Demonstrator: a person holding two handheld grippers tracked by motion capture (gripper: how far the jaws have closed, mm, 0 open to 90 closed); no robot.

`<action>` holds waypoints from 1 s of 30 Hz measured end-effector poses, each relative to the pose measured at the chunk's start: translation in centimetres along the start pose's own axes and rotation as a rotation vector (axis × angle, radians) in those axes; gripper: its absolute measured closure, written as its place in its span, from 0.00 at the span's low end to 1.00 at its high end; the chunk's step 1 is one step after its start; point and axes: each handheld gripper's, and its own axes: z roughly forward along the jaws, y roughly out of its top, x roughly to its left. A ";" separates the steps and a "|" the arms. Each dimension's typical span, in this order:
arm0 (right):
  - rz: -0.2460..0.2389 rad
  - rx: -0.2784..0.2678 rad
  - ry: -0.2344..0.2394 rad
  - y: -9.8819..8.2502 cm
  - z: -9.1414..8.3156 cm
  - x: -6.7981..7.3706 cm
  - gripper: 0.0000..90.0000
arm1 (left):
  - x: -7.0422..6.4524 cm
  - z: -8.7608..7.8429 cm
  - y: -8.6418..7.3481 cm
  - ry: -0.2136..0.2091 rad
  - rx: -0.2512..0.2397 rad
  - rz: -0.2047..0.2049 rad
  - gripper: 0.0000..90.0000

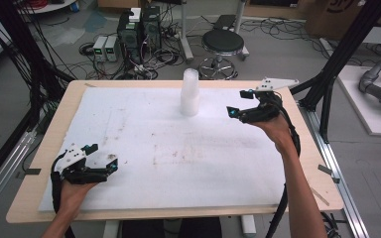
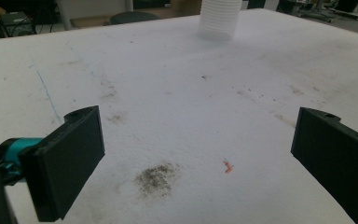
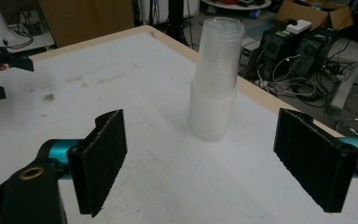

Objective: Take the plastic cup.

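While I hold both grippers off the white foam pad [image 1: 168, 148], the stack of clear plastic cups [image 1: 189, 94] stands upright near the far edge of the pad, about midway along it. It is a tall nested column, translucent and faintly ribbed by the many rims; in the right gripper view the stack of clear plastic cups [image 3: 214, 79] steps in partway up, so the upper part looks narrower than the lower. I can read no brand, label or writing on the cups or on anything near them.

My right gripper [image 1: 242, 103] hovers right of the stack, near but apart from it, its jaws spread wide with nothing between them; in its own view the right gripper [image 3: 214, 161] frames the cups ahead. My left gripper [image 1: 102, 156] sits at the near left of the pad, well apart from the stack, jaws likewise spread and holding nothing; from the left gripper [image 2: 198, 154] view the cups show far off at the top.

On the pad I see a dark smudge [image 2: 156, 177] and a small orange scrap [image 2: 228, 166] close before the left jaws. Beyond the table stand a black stool [image 1: 222, 44] and computer towers [image 1: 139, 29] amid cables. Nothing lies between either gripper and the stack.
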 end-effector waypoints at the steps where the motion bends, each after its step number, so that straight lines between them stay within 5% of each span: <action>1: -0.009 -0.005 0.003 0.3 0.4 -0.2 0.19 | 0.0 0.0 0.0 0.000 0.003 0.001 0.03; 16: -0.056 0.026 0.028 4.8 4.8 -2.9 0.19 | 0.0 0.2 0.1 0.006 0.017 0.000 0.03; 30: -0.105 0.129 0.041 8.2 8.1 -4.9 0.19 | -0.1 0.2 0.1 0.011 0.016 -0.003 0.03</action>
